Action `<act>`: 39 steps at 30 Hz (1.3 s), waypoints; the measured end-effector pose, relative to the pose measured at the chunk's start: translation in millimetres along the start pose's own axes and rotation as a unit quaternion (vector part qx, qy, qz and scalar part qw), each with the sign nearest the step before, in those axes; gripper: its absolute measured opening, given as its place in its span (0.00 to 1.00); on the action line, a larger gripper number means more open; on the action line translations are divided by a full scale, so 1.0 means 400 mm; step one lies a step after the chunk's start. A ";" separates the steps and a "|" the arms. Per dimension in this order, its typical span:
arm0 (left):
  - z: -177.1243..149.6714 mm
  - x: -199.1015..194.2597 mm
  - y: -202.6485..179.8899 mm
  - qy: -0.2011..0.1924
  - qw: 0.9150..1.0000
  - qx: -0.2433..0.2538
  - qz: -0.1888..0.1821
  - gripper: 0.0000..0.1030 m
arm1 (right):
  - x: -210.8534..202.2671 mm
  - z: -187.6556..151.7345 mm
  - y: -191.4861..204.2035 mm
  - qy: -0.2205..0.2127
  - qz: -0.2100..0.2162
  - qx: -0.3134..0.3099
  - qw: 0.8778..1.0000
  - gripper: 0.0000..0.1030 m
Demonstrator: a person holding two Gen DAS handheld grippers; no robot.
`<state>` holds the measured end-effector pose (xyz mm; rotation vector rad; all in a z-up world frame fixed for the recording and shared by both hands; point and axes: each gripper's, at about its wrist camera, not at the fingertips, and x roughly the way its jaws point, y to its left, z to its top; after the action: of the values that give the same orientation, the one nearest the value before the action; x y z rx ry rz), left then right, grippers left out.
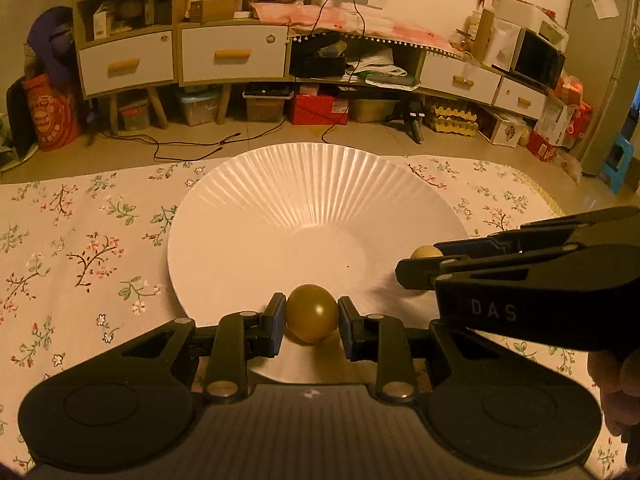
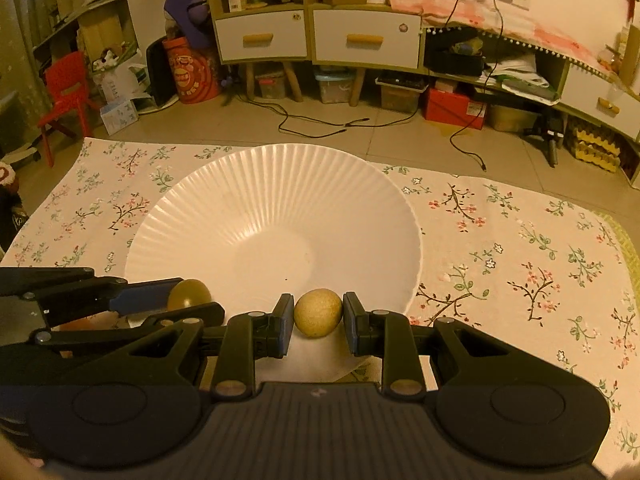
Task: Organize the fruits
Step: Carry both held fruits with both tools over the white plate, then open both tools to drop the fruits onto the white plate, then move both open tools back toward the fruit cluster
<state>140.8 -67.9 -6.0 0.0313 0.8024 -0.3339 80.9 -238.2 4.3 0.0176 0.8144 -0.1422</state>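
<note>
A smooth olive-brown round fruit (image 1: pixel 311 314) is pinched between the blue pads of my left gripper (image 1: pixel 312 324), over the near rim of a wide white ribbed plate (image 1: pixel 288 200). My right gripper (image 2: pixel 318 322) is shut on a paler, rough-skinned round fruit (image 2: pixel 319 312), also above the plate's (image 2: pixel 272 208) near rim. In the left wrist view the right gripper (image 1: pixel 418 270) reaches in from the right with the pale fruit (image 1: pixel 426 252) half hidden. In the right wrist view the left gripper (image 2: pixel 188 304) enters from the left with the olive fruit (image 2: pixel 188 294).
The plate rests on a floral tablecloth (image 2: pixel 500 248). Beyond the table edge lies tiled floor with cables (image 2: pixel 320 128), a drawer cabinet (image 1: pixel 232 52) and storage boxes. A red chair (image 2: pixel 68 96) stands at the far left.
</note>
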 end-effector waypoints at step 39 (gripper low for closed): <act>-0.064 -0.127 0.027 -0.013 0.999 0.050 0.004 0.78 | -0.106 -0.035 0.025 -0.023 -0.003 0.005 1.000 0.77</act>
<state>93.4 -39.6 11.1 0.1233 0.7602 -0.3659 43.3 -222.4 25.3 0.0208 0.7681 -0.1512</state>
